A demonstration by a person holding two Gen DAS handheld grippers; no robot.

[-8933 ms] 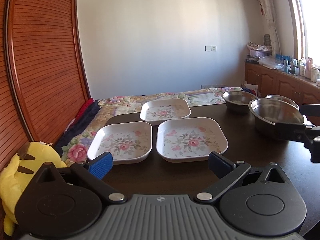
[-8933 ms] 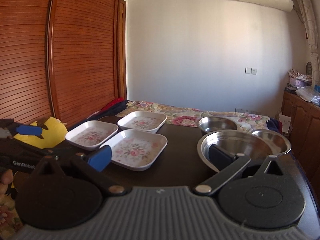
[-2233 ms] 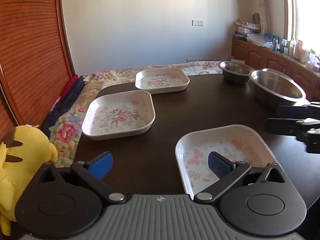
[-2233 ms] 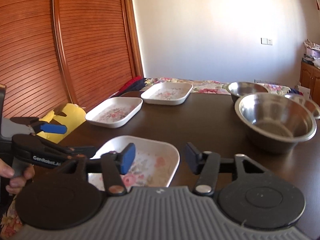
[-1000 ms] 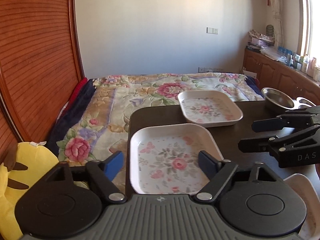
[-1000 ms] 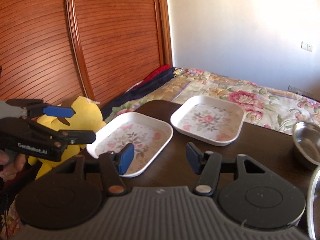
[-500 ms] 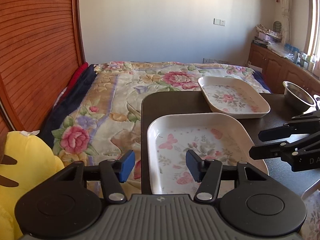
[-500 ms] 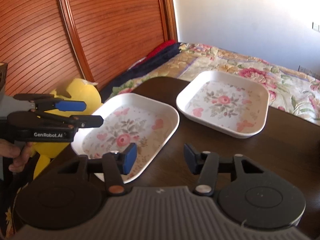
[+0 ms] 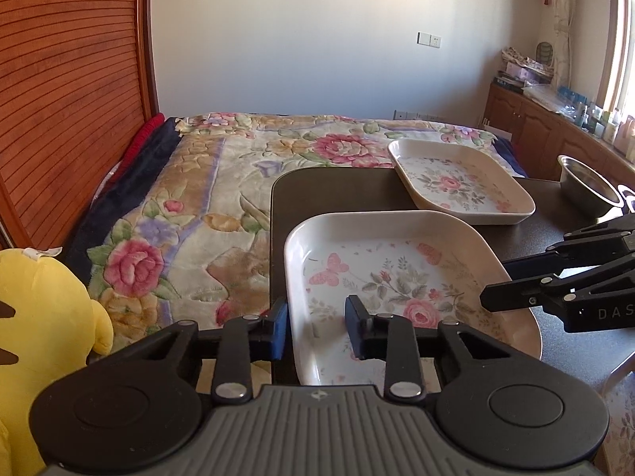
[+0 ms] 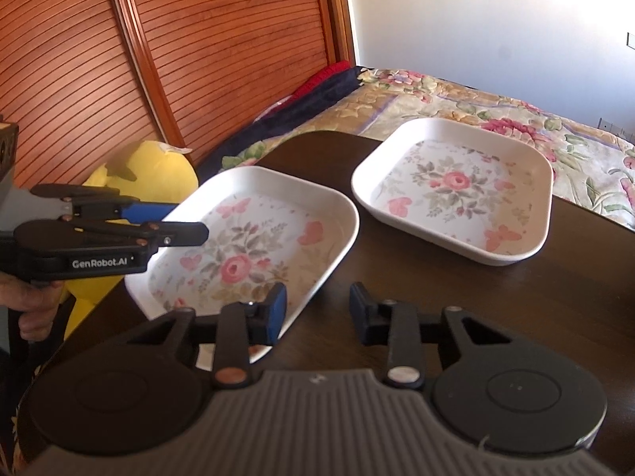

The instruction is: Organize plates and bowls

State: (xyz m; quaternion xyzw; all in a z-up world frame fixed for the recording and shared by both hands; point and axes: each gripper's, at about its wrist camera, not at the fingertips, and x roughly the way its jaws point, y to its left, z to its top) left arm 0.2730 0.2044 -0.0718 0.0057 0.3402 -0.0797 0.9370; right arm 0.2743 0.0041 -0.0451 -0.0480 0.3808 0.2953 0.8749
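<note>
1. Your near floral plate [image 9: 401, 273] is white, square with rounded corners, lying flat at the table's left edge, at 6 o'clock.
2. Your second floral plate [image 9: 460, 180], same pattern, lies flat just beyond it at 1 o'clock, apart.
3. A steel bowl [image 9: 587, 182] sits upright at 3 o'clock.

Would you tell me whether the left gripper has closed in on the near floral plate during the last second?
Yes. The left gripper has advanced toward the near plate and now straddles its left rim, nearer the table's left edge.
</note>
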